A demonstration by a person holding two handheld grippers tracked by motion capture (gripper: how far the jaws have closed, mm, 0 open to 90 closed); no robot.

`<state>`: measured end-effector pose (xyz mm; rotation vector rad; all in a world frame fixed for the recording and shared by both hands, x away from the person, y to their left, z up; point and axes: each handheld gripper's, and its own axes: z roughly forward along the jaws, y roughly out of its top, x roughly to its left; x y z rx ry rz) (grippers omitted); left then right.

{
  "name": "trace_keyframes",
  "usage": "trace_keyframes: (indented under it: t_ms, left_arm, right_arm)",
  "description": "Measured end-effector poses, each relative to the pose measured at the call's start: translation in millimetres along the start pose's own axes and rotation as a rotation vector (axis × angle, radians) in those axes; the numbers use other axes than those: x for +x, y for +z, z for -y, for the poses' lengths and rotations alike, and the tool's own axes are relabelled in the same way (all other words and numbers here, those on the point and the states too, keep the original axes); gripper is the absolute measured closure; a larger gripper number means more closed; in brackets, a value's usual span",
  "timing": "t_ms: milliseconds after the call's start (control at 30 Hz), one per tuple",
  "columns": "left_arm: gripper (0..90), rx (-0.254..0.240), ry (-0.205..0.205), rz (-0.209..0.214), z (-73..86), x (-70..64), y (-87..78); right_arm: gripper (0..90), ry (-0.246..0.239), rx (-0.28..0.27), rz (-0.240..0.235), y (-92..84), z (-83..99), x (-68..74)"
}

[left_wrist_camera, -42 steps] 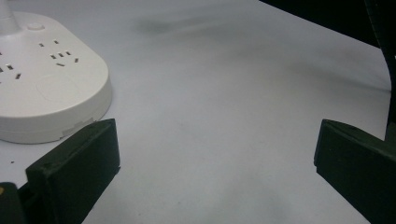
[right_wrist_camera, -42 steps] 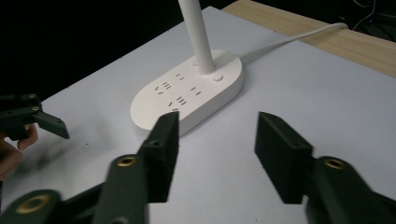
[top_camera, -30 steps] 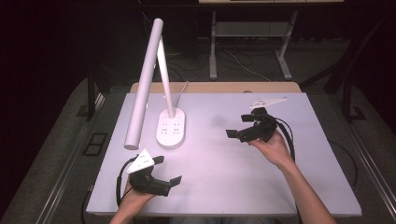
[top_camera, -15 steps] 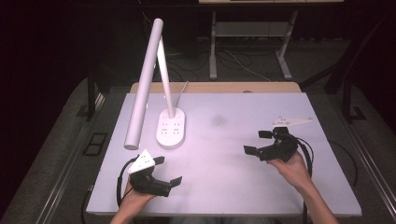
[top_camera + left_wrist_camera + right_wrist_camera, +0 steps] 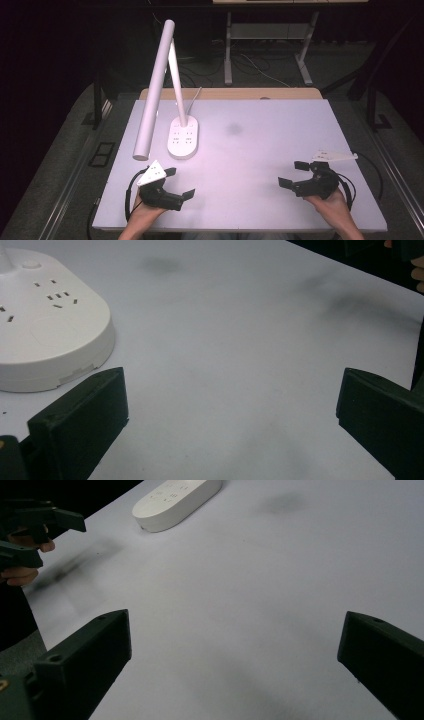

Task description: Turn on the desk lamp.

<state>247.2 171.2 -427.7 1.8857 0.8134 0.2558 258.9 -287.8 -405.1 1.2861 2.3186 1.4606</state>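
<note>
A white desk lamp stands at the back left of the white table [image 5: 260,135]: an oval base [image 5: 183,138] with socket marks, a slanted stem and a long tube head [image 5: 154,90] hanging over the left side. My left gripper [image 5: 179,183] rests near the front left edge, open, jaws empty, just in front of the base [image 5: 45,335]. My right gripper [image 5: 295,175] sits near the front right edge, open and empty, jaws pointing left across the table. In the right gripper view the lamp base [image 5: 175,500] lies far off and the left gripper [image 5: 45,530] is at the upper left.
A faint dark smudge [image 5: 233,129] marks the table's middle. Behind the table a wooden strip [image 5: 230,94] runs along its far edge, with a metal stand [image 5: 265,45] and cables on the dark floor. Cables trail from both grippers at the front.
My right gripper has drawn back from the middle right of the table toward the front right edge. The left gripper has stayed where it was.
</note>
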Motion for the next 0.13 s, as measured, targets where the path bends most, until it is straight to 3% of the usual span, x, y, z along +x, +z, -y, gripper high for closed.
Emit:
trace_keyframes:
  t_ms: [133]
  left_arm:
    - [0.0,-0.001,0.0,0.0,-0.2,0.0,0.1]
  right_arm:
    - [0.3,0.01,-0.006,0.013,-5.3,9.9,5.3]
